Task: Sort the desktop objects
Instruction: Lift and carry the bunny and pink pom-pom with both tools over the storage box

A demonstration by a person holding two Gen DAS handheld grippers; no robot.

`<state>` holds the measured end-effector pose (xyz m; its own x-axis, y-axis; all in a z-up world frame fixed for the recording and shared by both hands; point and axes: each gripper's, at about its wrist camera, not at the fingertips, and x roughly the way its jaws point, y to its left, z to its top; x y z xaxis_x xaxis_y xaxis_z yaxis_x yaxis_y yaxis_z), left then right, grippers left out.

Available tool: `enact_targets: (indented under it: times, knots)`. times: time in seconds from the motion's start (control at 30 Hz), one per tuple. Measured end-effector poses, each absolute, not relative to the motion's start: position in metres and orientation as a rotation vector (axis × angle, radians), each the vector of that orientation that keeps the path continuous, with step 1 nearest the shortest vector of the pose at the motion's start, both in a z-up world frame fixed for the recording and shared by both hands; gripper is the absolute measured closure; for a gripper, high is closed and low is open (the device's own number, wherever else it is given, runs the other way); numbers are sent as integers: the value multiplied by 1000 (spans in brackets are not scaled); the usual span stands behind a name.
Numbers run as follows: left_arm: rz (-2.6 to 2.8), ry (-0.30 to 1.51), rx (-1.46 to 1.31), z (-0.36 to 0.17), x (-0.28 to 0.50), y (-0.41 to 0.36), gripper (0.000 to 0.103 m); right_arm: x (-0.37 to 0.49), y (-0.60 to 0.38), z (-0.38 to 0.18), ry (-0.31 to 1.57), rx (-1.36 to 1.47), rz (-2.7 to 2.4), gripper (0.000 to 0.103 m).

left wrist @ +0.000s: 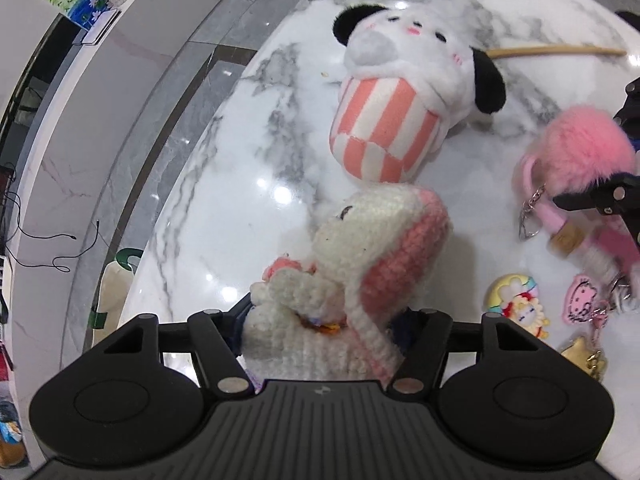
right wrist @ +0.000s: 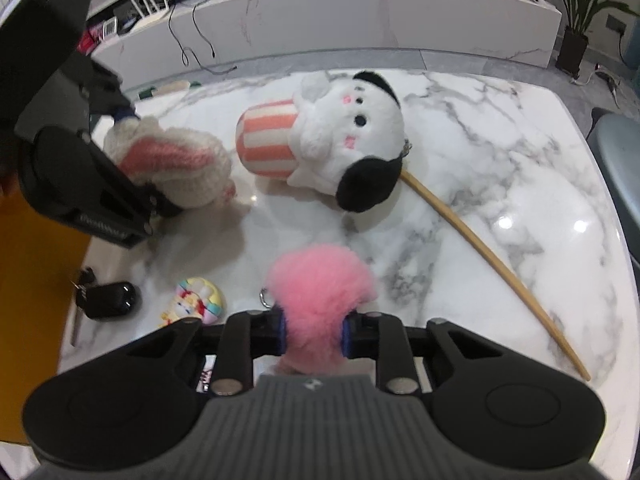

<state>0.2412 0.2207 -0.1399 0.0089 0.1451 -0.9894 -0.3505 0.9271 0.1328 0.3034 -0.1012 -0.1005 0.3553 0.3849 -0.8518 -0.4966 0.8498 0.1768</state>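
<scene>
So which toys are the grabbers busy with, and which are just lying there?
Busy with:
- pink pompom, squeezed in the right gripper
- crochet doll, between the left gripper's fingers

Just lying on the marble table:
- white plush with striped cup
- wooden stick
- rainbow charm
- black key fob
- pink cat charm
- gold charm

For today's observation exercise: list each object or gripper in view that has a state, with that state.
right gripper: shut on pink pompom
left gripper: jaws around crocheted toy, grip unclear
white plush dog: lying on its side
wooden stick: flat on marble table
black key fob: resting on table
</scene>
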Motion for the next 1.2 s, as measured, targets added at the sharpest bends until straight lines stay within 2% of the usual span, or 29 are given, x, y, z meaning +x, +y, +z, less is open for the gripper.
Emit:
enact_targets:
  times: [0.73,1.2]
  knots:
    - [450,1391,-198,-65,223,198,28,296,-115,-41,959,-26,567,79]
    - [572,1214,-327,5,133,175,28,257,-53,8,854,-56,750,79]
